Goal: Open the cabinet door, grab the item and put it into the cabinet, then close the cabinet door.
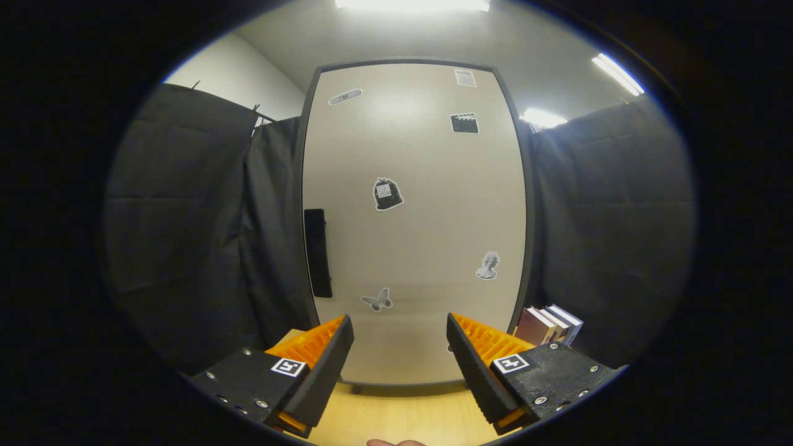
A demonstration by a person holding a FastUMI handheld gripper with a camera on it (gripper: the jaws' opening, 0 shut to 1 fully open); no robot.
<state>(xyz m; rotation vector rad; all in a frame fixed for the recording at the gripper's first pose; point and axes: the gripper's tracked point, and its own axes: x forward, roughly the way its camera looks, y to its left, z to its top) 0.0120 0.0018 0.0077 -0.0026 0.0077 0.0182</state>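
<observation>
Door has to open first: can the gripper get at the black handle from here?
Probably yes. The gripper is open and holds nothing, the cabinet door is shut, and its handle lies beyond the left finger with nothing in between.

A curtained test booth: black cloth walls [186, 235], ceiling strip lights [616, 73].

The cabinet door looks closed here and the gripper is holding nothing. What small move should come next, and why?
Probably steer the open gripper forward and to the left toward the dark handle on the left edge of the cabinet door. The door sits flush and shut, the fingers are apart with nothing between them, and the books to the right of the cabinet cannot go inside until it opens.
</observation>
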